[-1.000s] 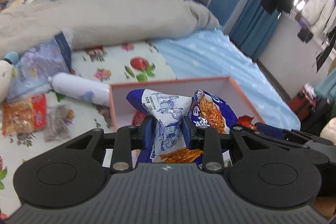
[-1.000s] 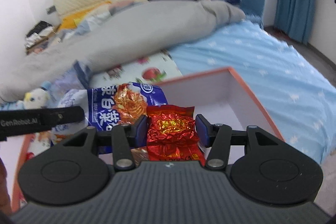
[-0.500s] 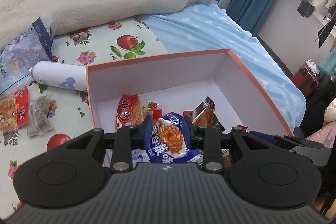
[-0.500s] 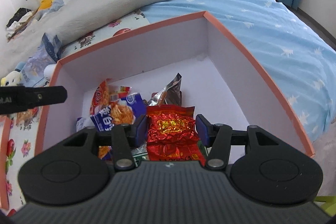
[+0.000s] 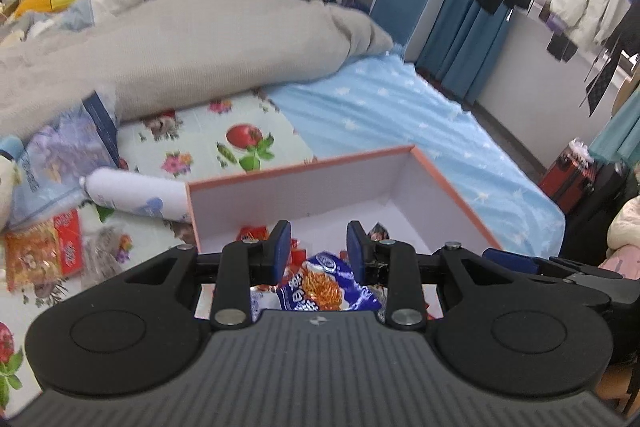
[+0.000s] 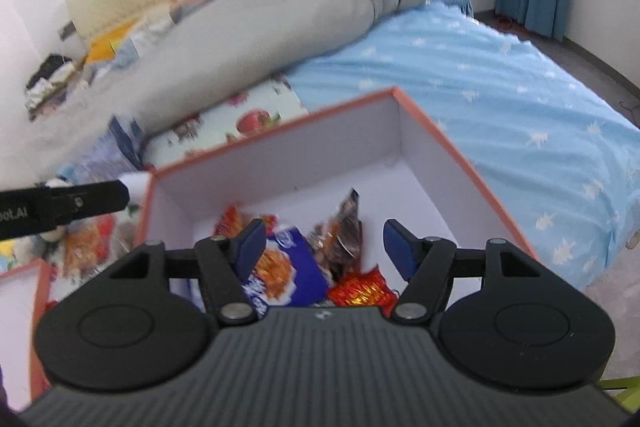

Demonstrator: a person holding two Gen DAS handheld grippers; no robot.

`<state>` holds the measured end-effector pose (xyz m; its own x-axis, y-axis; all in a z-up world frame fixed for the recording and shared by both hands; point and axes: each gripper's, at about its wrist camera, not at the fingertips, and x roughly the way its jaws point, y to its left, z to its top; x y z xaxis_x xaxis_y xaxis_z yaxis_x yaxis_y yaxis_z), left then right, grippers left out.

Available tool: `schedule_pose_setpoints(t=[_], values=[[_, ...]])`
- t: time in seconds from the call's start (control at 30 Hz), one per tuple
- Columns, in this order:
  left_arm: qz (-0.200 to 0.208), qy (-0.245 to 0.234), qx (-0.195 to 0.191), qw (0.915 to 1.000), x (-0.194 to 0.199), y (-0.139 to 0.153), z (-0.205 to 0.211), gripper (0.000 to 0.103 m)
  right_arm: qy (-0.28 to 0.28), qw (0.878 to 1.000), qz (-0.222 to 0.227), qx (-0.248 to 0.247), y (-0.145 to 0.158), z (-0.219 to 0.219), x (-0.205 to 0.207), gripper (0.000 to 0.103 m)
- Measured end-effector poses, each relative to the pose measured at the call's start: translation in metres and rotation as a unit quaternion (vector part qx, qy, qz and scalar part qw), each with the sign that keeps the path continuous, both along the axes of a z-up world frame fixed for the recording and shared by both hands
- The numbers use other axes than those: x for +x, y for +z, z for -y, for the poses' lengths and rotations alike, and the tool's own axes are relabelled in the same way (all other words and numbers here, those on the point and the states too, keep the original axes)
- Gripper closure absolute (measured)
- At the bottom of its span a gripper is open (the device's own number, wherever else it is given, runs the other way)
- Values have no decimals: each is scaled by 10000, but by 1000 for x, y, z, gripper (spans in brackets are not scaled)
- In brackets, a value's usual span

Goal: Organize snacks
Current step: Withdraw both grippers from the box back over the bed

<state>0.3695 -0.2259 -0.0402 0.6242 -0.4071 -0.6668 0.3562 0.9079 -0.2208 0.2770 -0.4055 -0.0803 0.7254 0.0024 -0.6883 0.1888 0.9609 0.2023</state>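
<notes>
Here both grippers hang over the open orange-edged box (image 5: 448, 187), which sits on the bed, and the step in hand looks like the drop of two packets into it. The left gripper (image 5: 316, 247) has its jaws parted with nothing clamped; the blue noodle packet (image 5: 320, 287) lies loose in the box just below and between them, clear of the pads. The right gripper (image 6: 324, 247) has its jaws opening, and nothing is pinched between them: the red foil packet (image 6: 356, 289) rests on the box floor just below them, beside the blue packet and a dark foil wrapper (image 6: 344, 235) that stands ahead of the jaws. So this pair of snacks seems delivered.

More snacks remain outside the box, well off to the left of the left jaws: an orange-red packet (image 5: 40, 253) and a clear grey packet (image 5: 106, 253) on the flowered sheet (image 5: 200, 147), near a white bottle (image 5: 136, 195). The next move probably calls for lifting both grippers clear of the box walls, swinging left toward those packets, and coming down with jaws wide enough to straddle a flat, crinkly bag.
</notes>
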Motion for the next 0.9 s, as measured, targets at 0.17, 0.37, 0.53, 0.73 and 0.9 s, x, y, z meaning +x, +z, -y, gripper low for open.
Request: schedule_pose_setpoints(t=[0.17, 0.37, 0.53, 0.73, 0.9], values=[[268, 68, -122, 9995, -23, 26, -21, 67, 82, 9994, 345, -66, 27, -17, -19, 36], [516, 187, -230, 9982, -54, 51, -51, 67, 265, 9973, 661, -177, 52, -40, -40, 36], [666, 308, -285, 9969, -80, 65, -76, 66, 373, 9953, 865, -225, 67, -59, -56, 36], [834, 487, -274, 9950, -112, 75, -108, 66, 600, 9921, 1086, -195, 75, -88, -78, 36], [942, 641, -179, 9933, -141, 76, -139, 65, 789, 9895, 1202, -177, 77, -116, -96, 36]])
